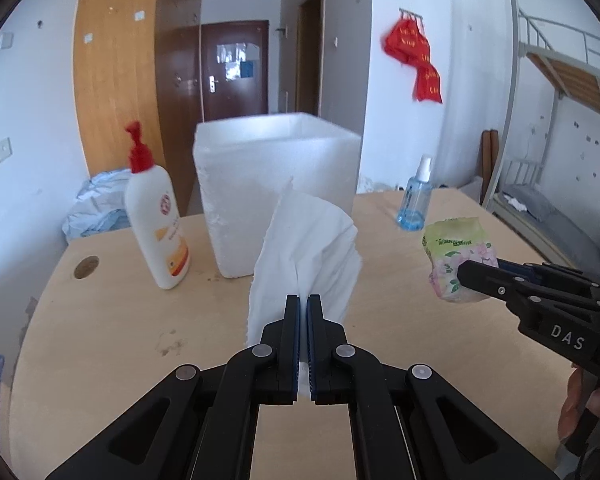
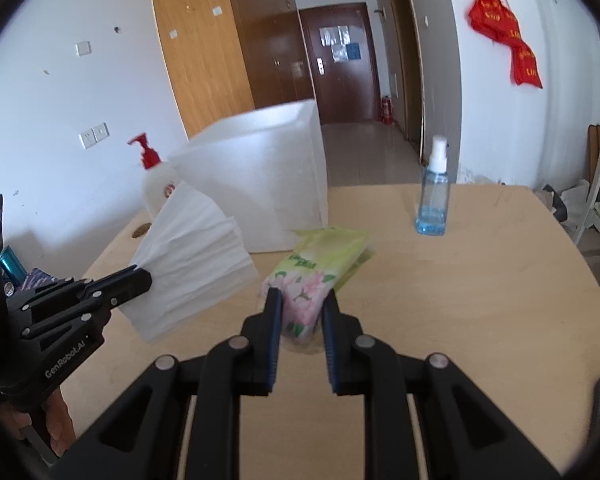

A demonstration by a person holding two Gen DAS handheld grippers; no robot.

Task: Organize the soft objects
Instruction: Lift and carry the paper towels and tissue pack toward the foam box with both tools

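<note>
My left gripper (image 1: 303, 300) is shut on a stack of white paper napkins (image 1: 308, 256) and holds it above the wooden table (image 1: 100, 320). It also shows in the right wrist view (image 2: 140, 276), with the napkins (image 2: 192, 264) fanned out. My right gripper (image 2: 302, 298) is shut on a floral green-and-pink tissue pack (image 2: 320, 264), lifted off the table. In the left wrist view that gripper (image 1: 466, 272) holds the pack (image 1: 456, 256) at the right. A white foam box (image 1: 276, 184), open at the top, stands behind both.
A white lotion bottle with a red pump (image 1: 156, 216) stands left of the foam box (image 2: 260, 184). A blue spray bottle (image 2: 434, 196) stands at the table's far right. A bunk bed (image 1: 560, 80) is at the right, a hallway behind.
</note>
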